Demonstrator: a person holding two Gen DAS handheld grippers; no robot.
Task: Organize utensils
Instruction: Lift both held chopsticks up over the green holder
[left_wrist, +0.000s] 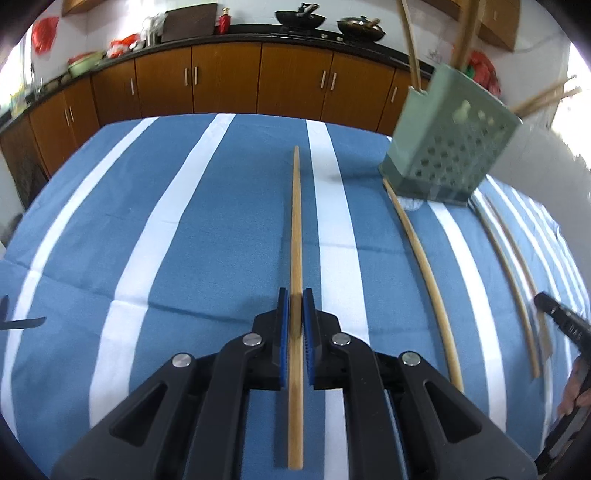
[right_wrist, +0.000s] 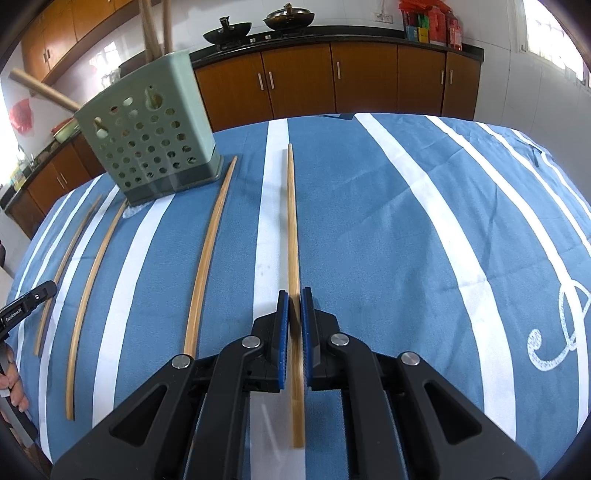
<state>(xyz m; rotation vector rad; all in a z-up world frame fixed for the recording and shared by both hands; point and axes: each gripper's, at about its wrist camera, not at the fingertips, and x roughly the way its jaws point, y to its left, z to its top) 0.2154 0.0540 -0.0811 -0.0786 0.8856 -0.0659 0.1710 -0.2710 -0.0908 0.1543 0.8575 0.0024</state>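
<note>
My left gripper (left_wrist: 295, 295) is shut on a wooden chopstick (left_wrist: 296, 221) that points forward over the blue striped tablecloth. My right gripper (right_wrist: 294, 295) is shut on another wooden chopstick (right_wrist: 292, 221), also pointing forward. A green perforated utensil holder (left_wrist: 447, 147) stands at the far right in the left wrist view and at the far left in the right wrist view (right_wrist: 147, 140), with several chopsticks standing in it. Loose chopsticks lie on the cloth in front of it: one (left_wrist: 424, 280) near the holder's base and two more (left_wrist: 517, 288) further right; three show in the right wrist view (right_wrist: 208, 251).
The table (left_wrist: 147, 221) carries a blue cloth with white stripes. Brown kitchen cabinets (left_wrist: 221, 77) run behind it, with woks (left_wrist: 299, 16) on the counter. The right gripper's body (left_wrist: 569, 325) shows at the right edge; the left gripper's body (right_wrist: 26, 306) at the left edge.
</note>
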